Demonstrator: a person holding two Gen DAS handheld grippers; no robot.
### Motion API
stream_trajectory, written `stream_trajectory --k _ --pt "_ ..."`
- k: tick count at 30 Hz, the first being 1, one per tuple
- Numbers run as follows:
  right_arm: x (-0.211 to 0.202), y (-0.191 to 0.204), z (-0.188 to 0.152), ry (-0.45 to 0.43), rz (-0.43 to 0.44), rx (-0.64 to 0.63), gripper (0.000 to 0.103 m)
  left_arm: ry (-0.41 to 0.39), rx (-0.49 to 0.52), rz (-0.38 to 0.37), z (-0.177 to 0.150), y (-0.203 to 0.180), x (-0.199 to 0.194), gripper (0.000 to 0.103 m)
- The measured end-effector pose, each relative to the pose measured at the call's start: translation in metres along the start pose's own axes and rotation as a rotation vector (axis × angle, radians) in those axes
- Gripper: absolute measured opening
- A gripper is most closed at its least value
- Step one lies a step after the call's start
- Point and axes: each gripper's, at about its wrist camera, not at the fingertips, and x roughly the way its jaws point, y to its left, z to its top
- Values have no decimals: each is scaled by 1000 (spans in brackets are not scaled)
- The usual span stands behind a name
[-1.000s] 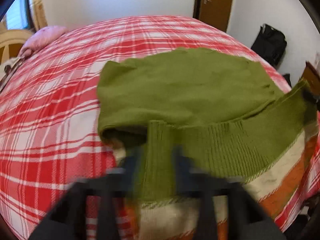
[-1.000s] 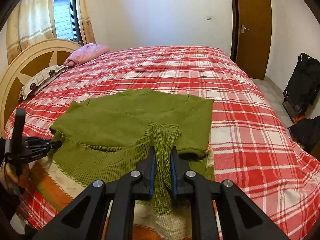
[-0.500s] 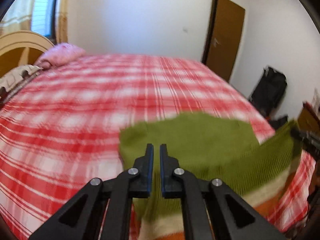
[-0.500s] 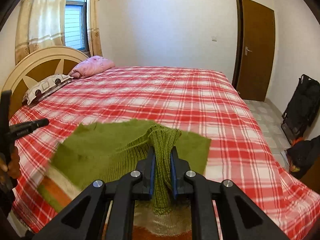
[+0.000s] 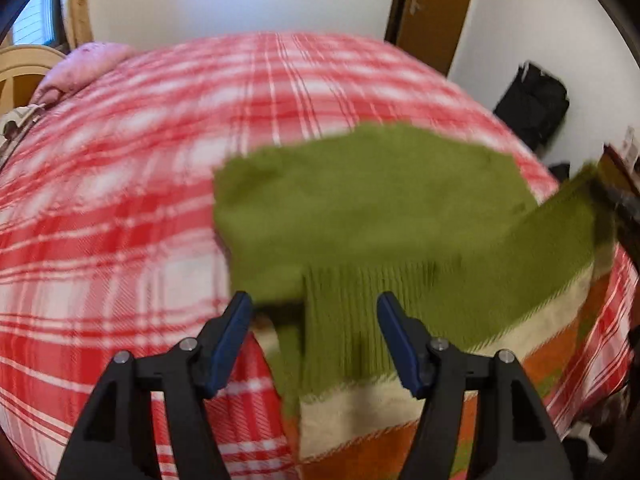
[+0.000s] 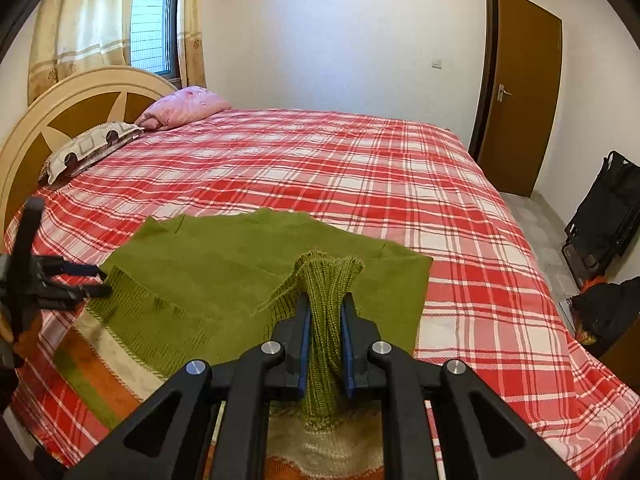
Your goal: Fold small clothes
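Green knit sweater (image 6: 240, 280) lies on plaid bed (image 6: 400, 168) near its front edge | right gripper (image 6: 325, 332) clenched on ribbed hem | left gripper (image 5: 312, 320) opening, hem between jaws ungripped | advice: re-seat left corner level before folding

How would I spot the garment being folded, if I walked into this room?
Find the bed with the red plaid cover. Near its foot edge lies the green knitted sweater, the only green thing there, with cream and orange stripes below its ribbed hem.
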Motion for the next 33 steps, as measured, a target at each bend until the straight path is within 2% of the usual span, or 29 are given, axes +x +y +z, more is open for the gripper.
stream_trajectory --k 2,3,4,5,6,7,8,11,13,18,20,23,27,33 --pt "0 -2 1 -2 7 15 13 33 38 64 -4 -10 14 67" --pt "-1 -3 1 -5 11 23 13 53 46 96 -6 -14 24 62" --pt "-2 -3 2 -9 11 26 13 61 40 93 -6 -14 28 57" --pt "-3 -2 2 -11 9 26 13 54 31 81 -6 -15 28 50" --pt "-4 -2 2 -11 8 24 13 40 30 59 -6 -16 26 27" --pt "-4 -2 2 -10 7 22 13 41 27 22 -5 -18 24 14" --pt "-5 -1 3 -11 7 18 13 33 25 17 -4 -19 20 12" --pt "-10 -2 6 -23 10 19 13 -19 46 39 -2 -26 5 11" --pt "-14 -4 11 -40 11 25 13 -59 34 28 2 -24 -10 11" --pt "-9 -12 30 -71 2 27 13 -136 -45 -25 27 -10 -35 11" --pt "0 -16 41 -75 0 40 13 -157 -72 -15 41 -2 -35 11" --pt "19 -25 55 -71 0 55 13 -165 -109 2 62 11 -27 11" --pt "35 -25 56 -47 7 59 13 -129 -112 7 71 15 -14 11" --pt "20 -15 31 -45 15 23 13 -112 -66 -34 38 16 -26 11"
